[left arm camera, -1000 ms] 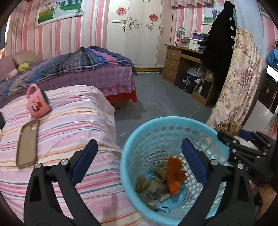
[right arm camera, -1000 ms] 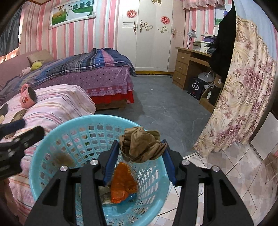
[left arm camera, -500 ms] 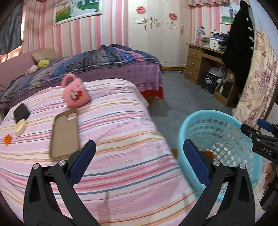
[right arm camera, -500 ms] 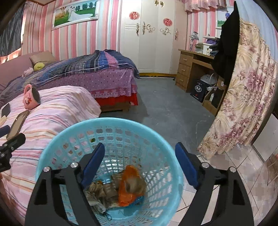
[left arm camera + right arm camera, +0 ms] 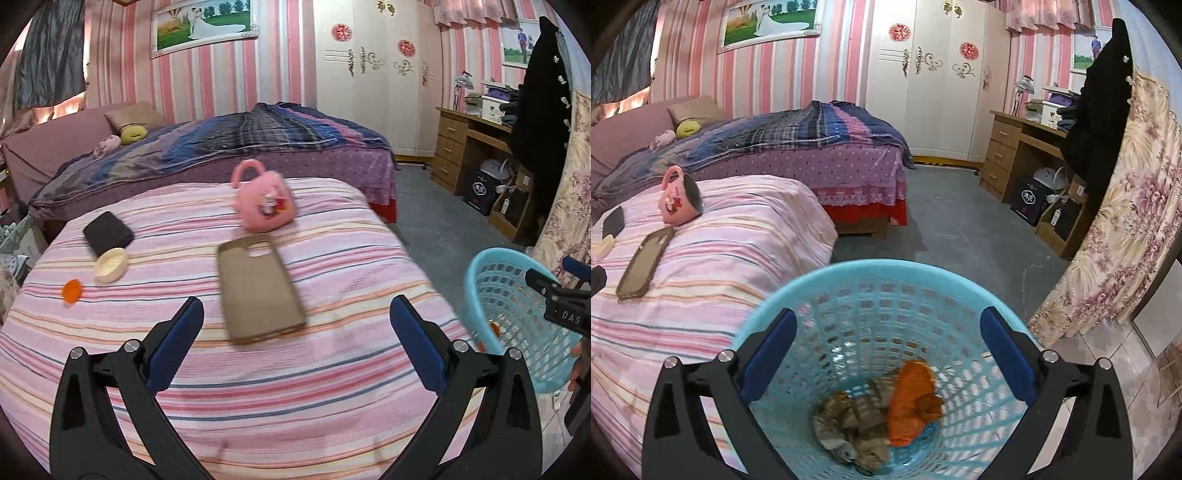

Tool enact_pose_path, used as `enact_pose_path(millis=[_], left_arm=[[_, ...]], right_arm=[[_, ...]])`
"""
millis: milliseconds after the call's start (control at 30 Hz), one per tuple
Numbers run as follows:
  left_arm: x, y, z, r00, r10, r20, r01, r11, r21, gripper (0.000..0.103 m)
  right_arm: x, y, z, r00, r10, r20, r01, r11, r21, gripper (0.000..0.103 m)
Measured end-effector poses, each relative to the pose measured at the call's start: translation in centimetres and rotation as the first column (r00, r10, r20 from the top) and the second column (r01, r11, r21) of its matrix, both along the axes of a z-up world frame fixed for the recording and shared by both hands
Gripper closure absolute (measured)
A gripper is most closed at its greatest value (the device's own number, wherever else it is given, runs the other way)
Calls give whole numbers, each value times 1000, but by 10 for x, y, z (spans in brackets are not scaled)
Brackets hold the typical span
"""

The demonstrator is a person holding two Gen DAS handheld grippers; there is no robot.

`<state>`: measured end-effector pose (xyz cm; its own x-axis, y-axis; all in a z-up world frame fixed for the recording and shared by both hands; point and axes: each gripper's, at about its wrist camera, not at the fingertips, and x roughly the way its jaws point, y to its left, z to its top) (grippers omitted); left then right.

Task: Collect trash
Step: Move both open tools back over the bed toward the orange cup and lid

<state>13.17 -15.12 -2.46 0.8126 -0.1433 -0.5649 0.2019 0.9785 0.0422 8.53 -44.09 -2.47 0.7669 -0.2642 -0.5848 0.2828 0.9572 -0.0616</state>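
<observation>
A light blue plastic basket (image 5: 886, 273) stands on the floor beside the striped bed, holding brown crumpled trash (image 5: 849, 424) and an orange piece (image 5: 910, 398). My right gripper (image 5: 886, 347) hangs over the basket, its jaws still opening, nothing between them. My left gripper (image 5: 295, 339) is open over the pink striped bed (image 5: 258, 387), empty. Ahead of it lie a small orange scrap (image 5: 72, 290), a cream round lid (image 5: 110, 264), a dark flat object (image 5: 108, 232), a brown phone case (image 5: 258, 291) and a pink cup (image 5: 264, 201) on its side. The basket (image 5: 517, 321) shows at the right.
A second bed with a plaid blanket (image 5: 229, 147) lies behind. A wooden desk (image 5: 1019, 147), a black coat (image 5: 1100, 110) and a floral curtain (image 5: 1126, 221) stand to the right. Grey floor (image 5: 960, 229) lies between the beds and the desk.
My right gripper opened and dropped the brown crumpled piece into the basket. My left gripper swung left from the basket to over the striped bed.
</observation>
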Motion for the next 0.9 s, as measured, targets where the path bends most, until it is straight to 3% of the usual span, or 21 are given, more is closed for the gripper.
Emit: enact_pose_path(millis=[533, 900], left_arm=[[31, 97, 34, 990, 127, 63, -128, 992, 14, 6], [63, 162, 23, 975, 221, 25, -220, 975, -18, 6]], right_arm=[[45, 91, 4, 994, 113, -4, -114, 993, -34, 5], [63, 125, 0, 990, 138, -20, -138, 989, -47, 5]])
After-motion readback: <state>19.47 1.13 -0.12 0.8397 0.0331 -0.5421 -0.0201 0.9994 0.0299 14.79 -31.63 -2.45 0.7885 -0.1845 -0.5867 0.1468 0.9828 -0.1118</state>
